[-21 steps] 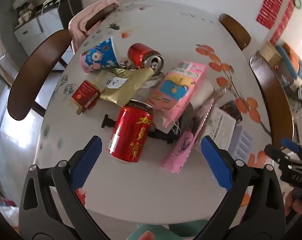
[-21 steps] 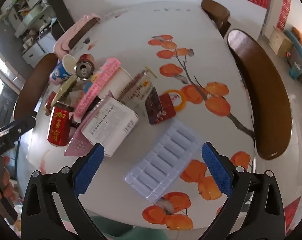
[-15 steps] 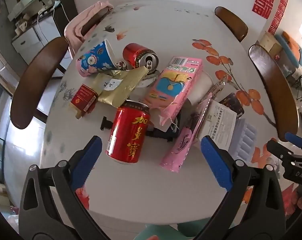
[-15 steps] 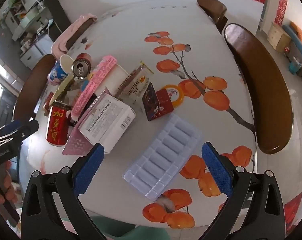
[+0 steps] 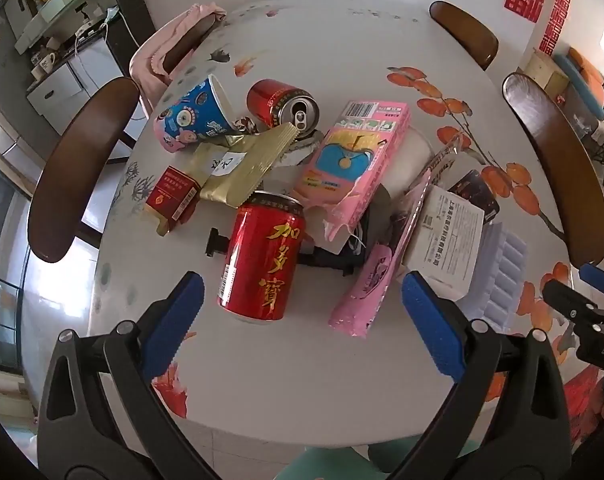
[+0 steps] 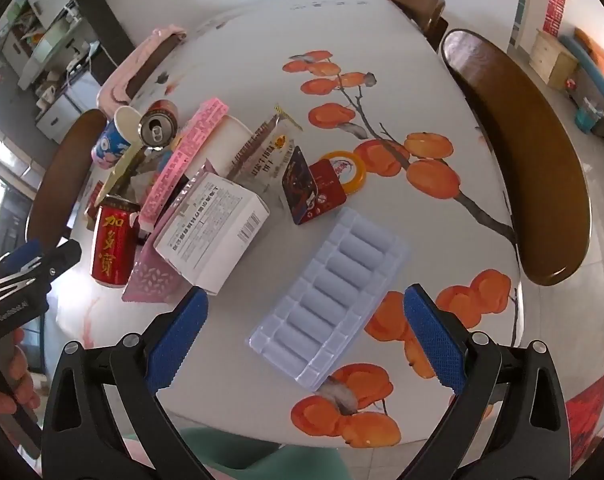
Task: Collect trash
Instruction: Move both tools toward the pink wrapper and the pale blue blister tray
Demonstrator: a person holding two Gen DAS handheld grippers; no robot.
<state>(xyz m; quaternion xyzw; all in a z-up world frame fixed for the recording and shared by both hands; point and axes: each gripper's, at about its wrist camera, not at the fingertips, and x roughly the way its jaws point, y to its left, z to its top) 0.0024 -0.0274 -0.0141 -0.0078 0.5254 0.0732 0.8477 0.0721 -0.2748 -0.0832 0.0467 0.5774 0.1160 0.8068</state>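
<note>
Fingers of left gripper [image 5: 300,318] and right gripper [image 6: 304,330] spread wide above table [image 5: 286,372], apparently holding nothing

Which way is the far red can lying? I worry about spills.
Tipped on its side: the far red can shows its opened top facing sideways, beside the blue paper cup. Contents: cannot tell.

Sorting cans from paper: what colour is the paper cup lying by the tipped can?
The paper cup is blue with pink cartoon print; left wrist view.
</note>
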